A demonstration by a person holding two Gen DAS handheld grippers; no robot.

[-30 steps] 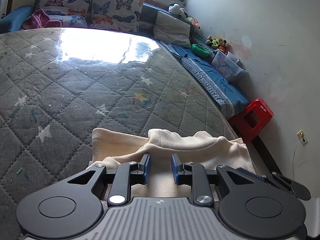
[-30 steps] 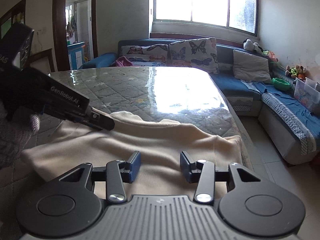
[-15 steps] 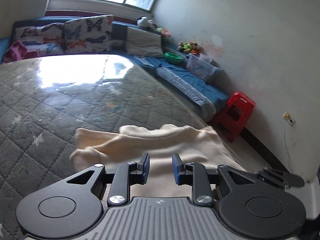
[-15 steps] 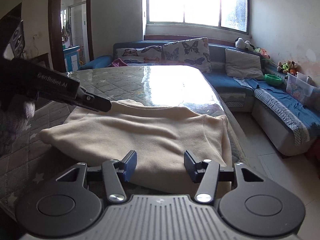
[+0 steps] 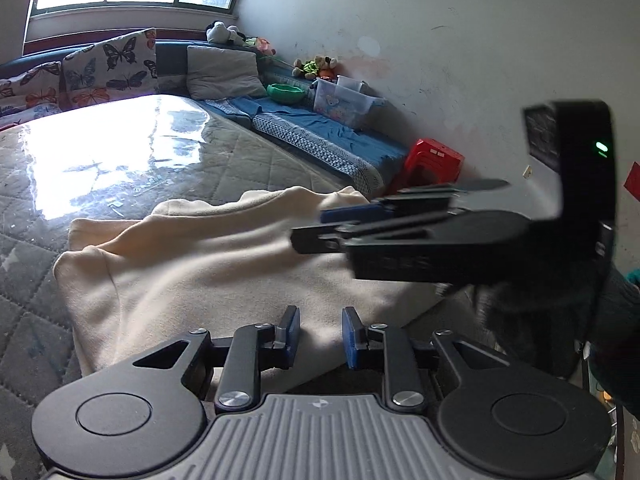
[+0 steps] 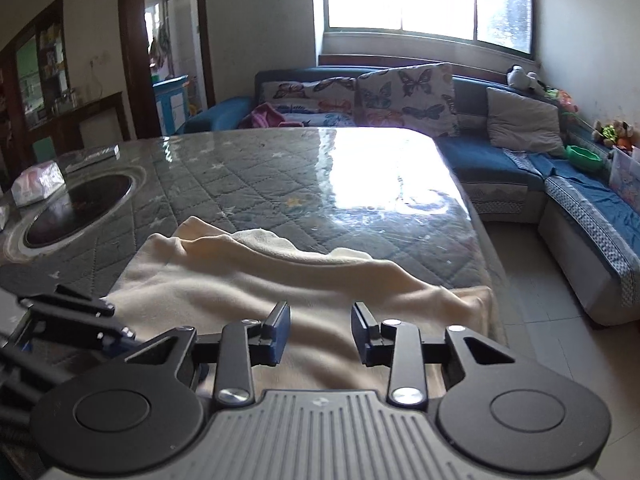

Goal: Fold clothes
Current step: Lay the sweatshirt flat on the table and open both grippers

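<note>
- Two views cover this moment; the left wrist view comes first.
- Left gripper (image 5: 320, 336): jaws parted by a moderate gap, nothing between the blue pads. It hovers over the near edge of the cream garment (image 5: 208, 264); contact with the cloth cannot be confirmed.
- Cream garment: lies partly folded on the quilted table cover (image 5: 120, 160), close to the table's right-hand edge, with a doubled-over ridge along its far side. Judgement: this placement keeps the near hem within reach of both tools.
- Right gripper (image 5: 320, 226): enters from the right, blurred, above the cloth. Its fingers appear empty in this view.
- Containers in this view: a clear plastic bin (image 5: 344, 100) on the blue sofa, contents too indistinct to name; a green bowl (image 5: 286, 94) beside it, contents not visible.
- Right wrist view follows.
- Right gripper (image 6: 320, 332): jaws wide apart, gripping nothing, positioned above the garment's near hem (image 6: 320, 344). Judgement: this is a free-handed stance suited to selecting the next grip point.
- Left gripper (image 6: 76, 316): visible at the left border, beside the garment's left edge; its opening cannot be judged here.
- Garment (image 6: 280, 280): spread flat, with wrinkles across the middle.
- Dark round inset (image 6: 80, 208) in the table holds nothing discernible.
</note>
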